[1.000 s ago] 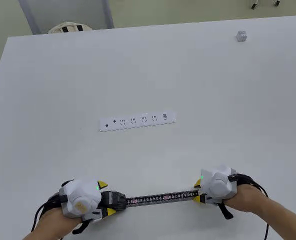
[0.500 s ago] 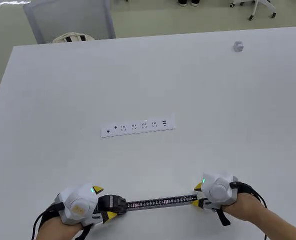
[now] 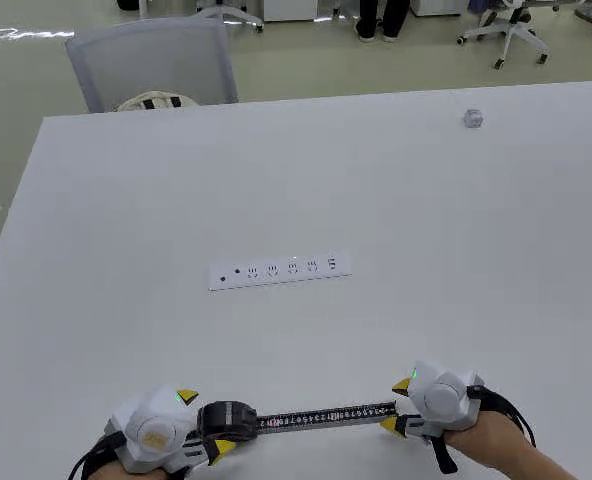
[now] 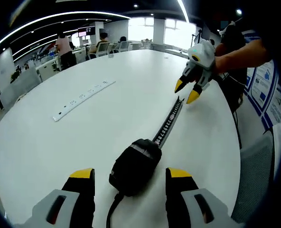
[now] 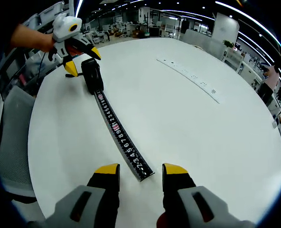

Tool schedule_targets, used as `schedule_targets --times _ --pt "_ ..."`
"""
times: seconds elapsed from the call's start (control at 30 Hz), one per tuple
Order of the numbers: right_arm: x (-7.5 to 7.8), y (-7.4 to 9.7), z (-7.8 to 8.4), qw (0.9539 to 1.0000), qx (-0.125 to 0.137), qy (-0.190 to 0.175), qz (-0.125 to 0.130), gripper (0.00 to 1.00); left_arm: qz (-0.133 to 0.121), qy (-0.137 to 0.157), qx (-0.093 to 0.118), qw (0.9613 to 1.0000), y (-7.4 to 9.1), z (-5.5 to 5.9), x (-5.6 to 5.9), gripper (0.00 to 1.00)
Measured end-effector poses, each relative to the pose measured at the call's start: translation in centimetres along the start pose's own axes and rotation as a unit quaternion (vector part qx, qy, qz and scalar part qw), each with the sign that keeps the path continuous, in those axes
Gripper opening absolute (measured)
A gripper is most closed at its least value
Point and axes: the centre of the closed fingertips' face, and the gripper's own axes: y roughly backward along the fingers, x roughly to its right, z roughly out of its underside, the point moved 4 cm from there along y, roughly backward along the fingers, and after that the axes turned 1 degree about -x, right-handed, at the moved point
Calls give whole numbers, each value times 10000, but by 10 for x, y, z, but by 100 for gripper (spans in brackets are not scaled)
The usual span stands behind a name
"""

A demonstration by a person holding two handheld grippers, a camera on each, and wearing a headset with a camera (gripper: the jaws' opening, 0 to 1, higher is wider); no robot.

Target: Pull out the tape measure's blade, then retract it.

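A black tape measure case (image 3: 226,420) lies on the white table (image 3: 306,180) near its front edge. The blade (image 3: 326,415) runs out of it to the right and lies flat. In the left gripper view the case (image 4: 135,166) sits between the jaws of my left gripper (image 4: 130,173), with a gap on each side, so that gripper is open. My right gripper (image 5: 141,170) is open too. Its yellow fingertips (image 5: 107,170) straddle the blade's end hook (image 5: 146,174) without touching it. From above, the left gripper (image 3: 204,422) and right gripper (image 3: 394,404) face each other along the blade.
A white power strip (image 3: 280,270) lies mid-table, beyond the tape. A small grey object (image 3: 473,119) sits far right near the back edge. A grey chair (image 3: 151,65) stands behind the table. The front table edge runs just below both hands.
The head camera has tilted up, showing more of the room. The grippers, case and blade keep about the same places relative to each other.
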Motion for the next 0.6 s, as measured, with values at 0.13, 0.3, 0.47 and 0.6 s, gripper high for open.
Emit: schedule_targets --times 0.13,0.3,0.47,0.6 --pt "-5 3 -2 9998 75 -180 88 41 -90 170 82 9998 5 1 0 60" --pt "-10 8 -3 9989 163 -404 198 45 -287 483 132 9983 12 3 0 65" --pt "-19 13 -4 9969 291 -667 301 49 -475 632 188 9967 21 3 4 73" --pt "-27 14 -3 9958 322 -777 350 51 -530 767 253 9953 26 5 8 73"
